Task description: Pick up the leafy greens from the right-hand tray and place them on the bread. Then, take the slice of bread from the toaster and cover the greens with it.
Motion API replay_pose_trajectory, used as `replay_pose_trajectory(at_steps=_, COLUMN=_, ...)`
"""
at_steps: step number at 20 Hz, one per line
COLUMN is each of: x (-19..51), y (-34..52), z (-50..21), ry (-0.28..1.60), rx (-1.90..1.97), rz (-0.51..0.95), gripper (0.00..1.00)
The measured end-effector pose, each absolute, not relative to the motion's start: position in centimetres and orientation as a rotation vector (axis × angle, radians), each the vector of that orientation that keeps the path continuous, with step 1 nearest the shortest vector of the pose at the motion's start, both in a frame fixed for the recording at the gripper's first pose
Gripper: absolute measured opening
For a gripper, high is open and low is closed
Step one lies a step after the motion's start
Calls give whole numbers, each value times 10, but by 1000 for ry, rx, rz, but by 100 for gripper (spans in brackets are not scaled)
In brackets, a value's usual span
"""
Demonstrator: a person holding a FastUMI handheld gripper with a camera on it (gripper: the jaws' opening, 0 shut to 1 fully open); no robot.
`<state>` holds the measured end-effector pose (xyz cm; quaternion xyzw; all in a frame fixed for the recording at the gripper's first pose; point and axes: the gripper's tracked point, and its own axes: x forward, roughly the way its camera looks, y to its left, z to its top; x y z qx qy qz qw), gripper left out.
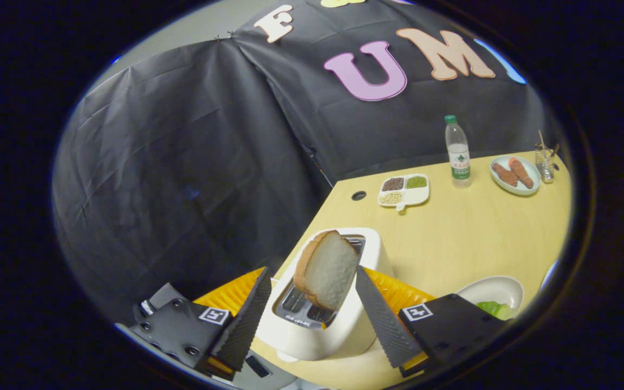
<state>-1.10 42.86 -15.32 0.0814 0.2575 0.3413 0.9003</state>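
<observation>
A slice of bread [327,271] with a brown crust stands tilted out of a slot of the white toaster [339,330]. My gripper [312,269] is open, its fingertips on either side of the slice. The right fingertip is close to the slice's edge, and a gap remains on the left. Beyond the right finger, leafy greens [495,309] lie on a white plate [499,287], partly hidden by the gripper's body. What lies under the greens is hidden.
An orange tray [398,290] sits behind the toaster on the yellow table [453,238]. Farther back stand a divided dish of beans [404,190], a water bottle [457,154], a plate of reddish food [515,174] and a small glass jar [544,163].
</observation>
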Motion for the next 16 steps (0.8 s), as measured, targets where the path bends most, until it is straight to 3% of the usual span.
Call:
replay_pose_trajectory(at_steps=5, x=-7, y=446, z=-159, ry=507, rx=80, rz=701, gripper=98)
replay_pose_trajectory(at_steps=12, x=1, y=439, z=-164, ry=492, rx=-48, rz=667, gripper=27)
replay_pose_trajectory(at_steps=13, x=3, y=435, z=-162, ry=487, rx=-57, rz=660, gripper=27)
replay_pose_trajectory(at_steps=15, x=2, y=427, z=-155, ry=477, rx=-44, rz=649, gripper=11)
replay_pose_trajectory(at_steps=16, x=3, y=425, z=-156, ry=483, rx=-36, rz=656, gripper=11)
